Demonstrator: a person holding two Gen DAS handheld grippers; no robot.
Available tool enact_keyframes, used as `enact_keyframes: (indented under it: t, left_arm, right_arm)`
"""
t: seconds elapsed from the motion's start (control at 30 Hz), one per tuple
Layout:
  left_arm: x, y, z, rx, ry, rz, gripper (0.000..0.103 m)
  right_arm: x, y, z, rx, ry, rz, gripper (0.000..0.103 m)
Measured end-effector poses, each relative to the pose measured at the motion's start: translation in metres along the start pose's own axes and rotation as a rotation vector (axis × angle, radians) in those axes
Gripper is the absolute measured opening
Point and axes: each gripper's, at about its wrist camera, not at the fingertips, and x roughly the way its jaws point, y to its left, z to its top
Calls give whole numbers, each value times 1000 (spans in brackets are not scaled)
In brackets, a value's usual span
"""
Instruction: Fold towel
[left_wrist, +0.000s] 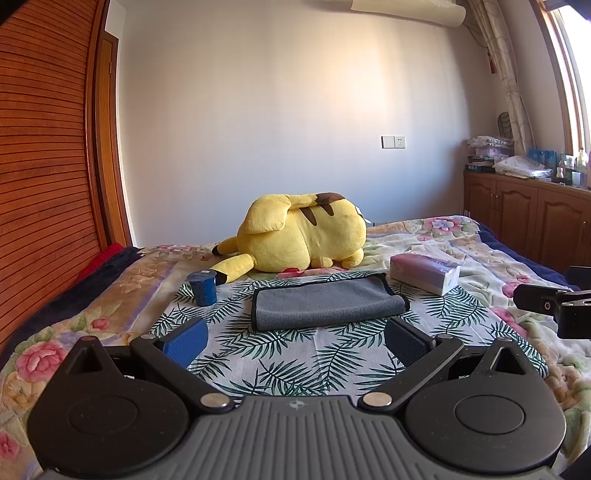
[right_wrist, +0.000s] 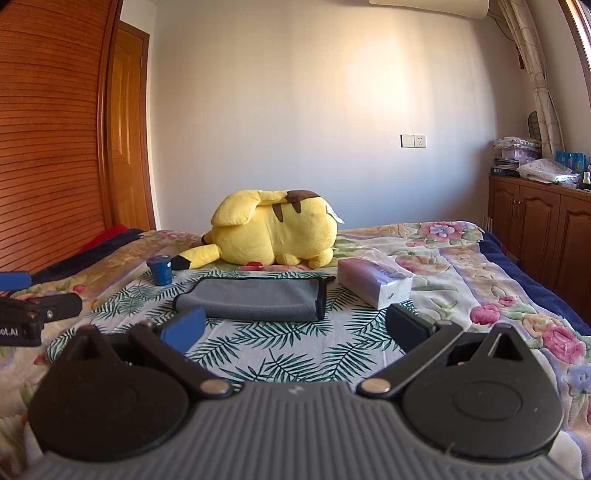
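Towel (left_wrist: 327, 303): one item, grey microfibre with black stitched edging, folded into a flat oblong of stacked layers, lying long side across the view. It rests on the leaf-printed cloth (left_wrist: 280, 354) at about 12 o'clock from each camera, the rounded fold toward the viewer (black-bound loose edges at the far side and the ends).

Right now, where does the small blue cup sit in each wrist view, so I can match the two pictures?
Left wrist view: the blue cup stands left of centre, just left of the grey towel.
Right wrist view: the blue cup stands further left, beyond the towel's left end.
Shared landmark: the yellow plush toy right behind it.
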Motion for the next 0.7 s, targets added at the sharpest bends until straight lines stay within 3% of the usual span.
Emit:
enact_keyframes:
  t: [0.7]
  left_arm:
    - [0, -1, 0, 0, 1, 1, 103]
  right_arm:
    - [0, 0, 0, -1, -1, -1, 103]
